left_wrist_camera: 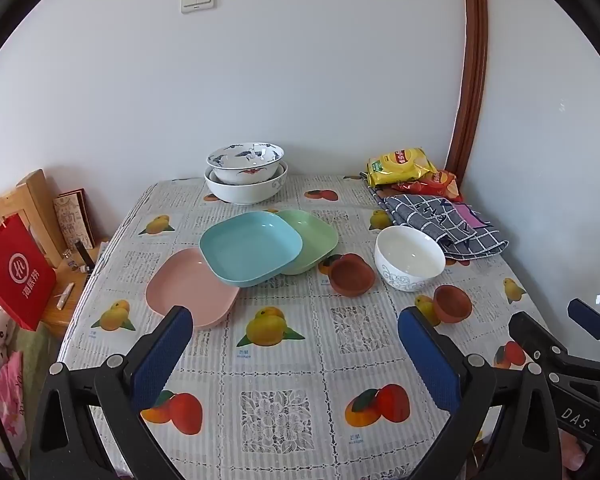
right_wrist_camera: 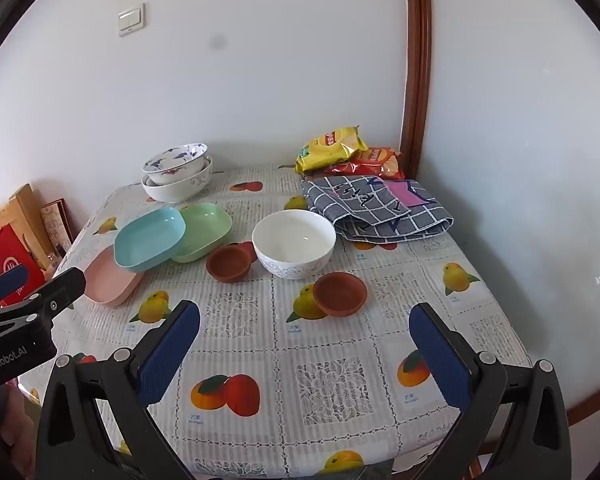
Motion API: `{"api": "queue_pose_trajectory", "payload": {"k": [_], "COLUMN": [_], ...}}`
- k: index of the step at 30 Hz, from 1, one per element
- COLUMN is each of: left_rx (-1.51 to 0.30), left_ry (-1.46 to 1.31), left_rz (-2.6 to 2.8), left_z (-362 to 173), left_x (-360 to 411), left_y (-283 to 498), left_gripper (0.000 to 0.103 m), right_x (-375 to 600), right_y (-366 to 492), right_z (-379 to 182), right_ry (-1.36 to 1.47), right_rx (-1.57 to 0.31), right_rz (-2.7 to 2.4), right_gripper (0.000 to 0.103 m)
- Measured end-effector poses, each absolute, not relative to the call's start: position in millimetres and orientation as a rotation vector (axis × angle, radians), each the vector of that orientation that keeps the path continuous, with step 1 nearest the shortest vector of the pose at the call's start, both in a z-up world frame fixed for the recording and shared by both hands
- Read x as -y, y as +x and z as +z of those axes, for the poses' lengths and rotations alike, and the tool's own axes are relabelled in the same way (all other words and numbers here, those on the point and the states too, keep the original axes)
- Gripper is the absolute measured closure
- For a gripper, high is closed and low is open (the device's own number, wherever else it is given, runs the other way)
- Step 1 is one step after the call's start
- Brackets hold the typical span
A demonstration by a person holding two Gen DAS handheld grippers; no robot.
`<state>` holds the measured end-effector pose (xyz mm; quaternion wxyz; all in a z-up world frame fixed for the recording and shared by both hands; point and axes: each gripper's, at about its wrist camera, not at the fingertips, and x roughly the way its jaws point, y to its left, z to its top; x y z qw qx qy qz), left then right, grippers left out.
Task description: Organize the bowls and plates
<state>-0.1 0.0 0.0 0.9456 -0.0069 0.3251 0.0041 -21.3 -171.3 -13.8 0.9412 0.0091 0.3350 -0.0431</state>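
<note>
Hanging off the wooden chair at nine o'clock in the left wrist view, a red paper bag [left_wrist_camera: 18, 274] shows a white round logo over white Chinese characters too small to read surely. Further in, on the fruit-print tablecloth [left_wrist_camera: 284, 360], whose mango pictures carry tiny captions I cannot read, the pink plate [left_wrist_camera: 190, 288] lies at about ten o'clock of the table's middle, with the blue plate [left_wrist_camera: 250, 246] tilted on its far edge and leaning over the green plate [left_wrist_camera: 314, 240] just to its right. Behind them at twelve o'clock, by the wall, a blue-and-red patterned bowl [left_wrist_camera: 245, 162] sits nested in a larger white bowl [left_wrist_camera: 246, 190]. Right of the plates come a small brown clay bowl [left_wrist_camera: 352, 274], then a white bowl with a grey scroll pattern [left_wrist_camera: 409, 256] just beside it, and a second brown clay bowl [left_wrist_camera: 452, 304] nearer, at about three o'clock. At one o'clock a yellow snack bag [left_wrist_camera: 400, 164] lies on a red snack bag [left_wrist_camera: 432, 184], their lettering illegible, behind a folded grey checked cloth [left_wrist_camera: 444, 224]. The left gripper [left_wrist_camera: 296, 350] hovers over the near table edge, its blue-padded jaws spread fully wide with nothing between them; its body reads "GenRobot.AI" in the right wrist view. The right gripper [right_wrist_camera: 305, 356] is likewise at full spread and empty, with "DAS" visible on its body from the left.
</note>
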Motion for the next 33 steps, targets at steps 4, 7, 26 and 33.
{"api": "queue_pose_trajectory", "payload": {"k": [4,7,26,33], "left_rx": [-0.665,-0.666,-0.670,-0.666], "left_ry": [-0.014,-0.014,-0.028,-0.037], "left_rz": [-0.008,-0.004,0.013,0.009], "left_z": [1.9,1.8,1.3,0.0], "left_x": [-0.5,-1.4,-2.4,-3.3], "left_y": [0.2,-0.7,-1.5,-3.7], "left_gripper": [0.000,0.000,0.000,0.000], "right_x": [168.9,171.0,168.0,167.8], "right_y": [-23.2,-25.7,-27.3,-27.6], "right_z": [-14.6,-13.1,-16.9,-15.3], "right_ry": [0.031,0.019,0.013,0.014], "right_rx": [-0.679,-0.682,-0.710,-0.706], "right_rz": [-0.078,-0.079,-0.082,-0.086], "right_gripper": [0.000,0.000,0.000,0.000]}}
